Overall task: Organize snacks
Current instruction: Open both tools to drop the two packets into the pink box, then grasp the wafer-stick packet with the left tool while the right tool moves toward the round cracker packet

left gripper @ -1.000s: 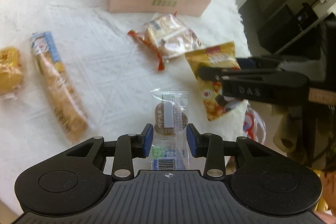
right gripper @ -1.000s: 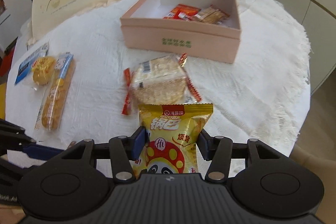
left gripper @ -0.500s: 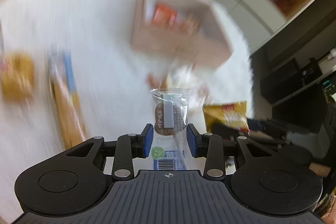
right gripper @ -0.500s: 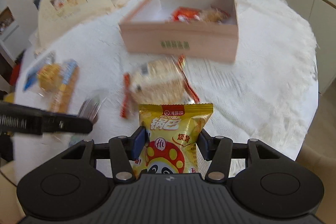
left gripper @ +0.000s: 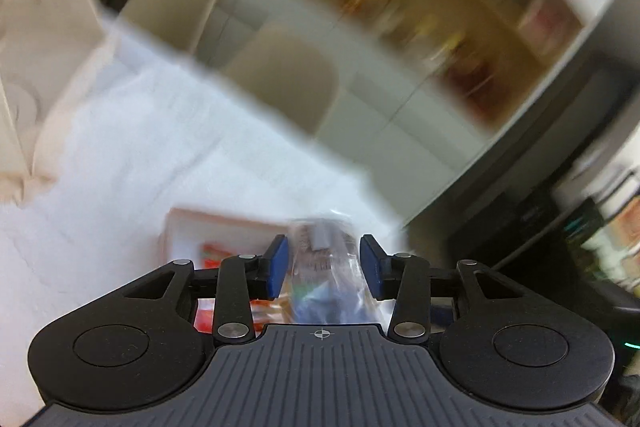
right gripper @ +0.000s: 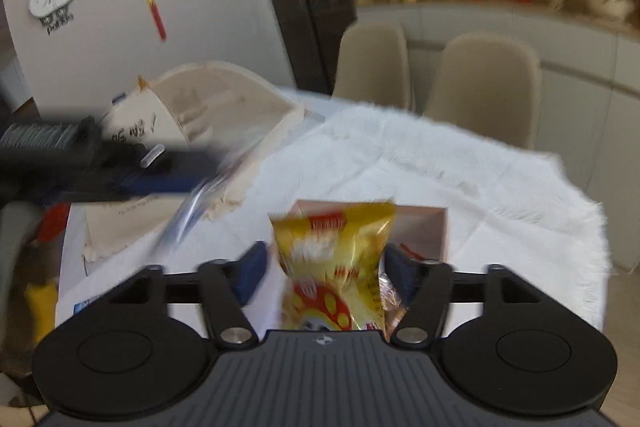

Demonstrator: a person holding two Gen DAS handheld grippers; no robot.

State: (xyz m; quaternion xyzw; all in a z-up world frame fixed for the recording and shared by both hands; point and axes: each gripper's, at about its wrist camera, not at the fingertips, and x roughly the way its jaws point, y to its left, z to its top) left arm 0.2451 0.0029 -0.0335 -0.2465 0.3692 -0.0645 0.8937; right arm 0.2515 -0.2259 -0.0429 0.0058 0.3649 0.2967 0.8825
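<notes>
Right tool point(right gripper: 324, 267), crinkly yellow packet point(right gripper: 334, 267)

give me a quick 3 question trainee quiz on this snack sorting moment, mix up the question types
1. True or false: the yellow bag sits between the right gripper's fingers.
2. Multiple choice: what lies beyond the left gripper? A. a sink B. the pink box C. a stove
3. Fill in: the packet between the left gripper's fingers has a ____ wrapper.

Key
1. True. The jaws are opening, with a clear gap beside the bag.
2. B. The box is on the white tablecloth, with red packs inside.
3. Clear.
</notes>
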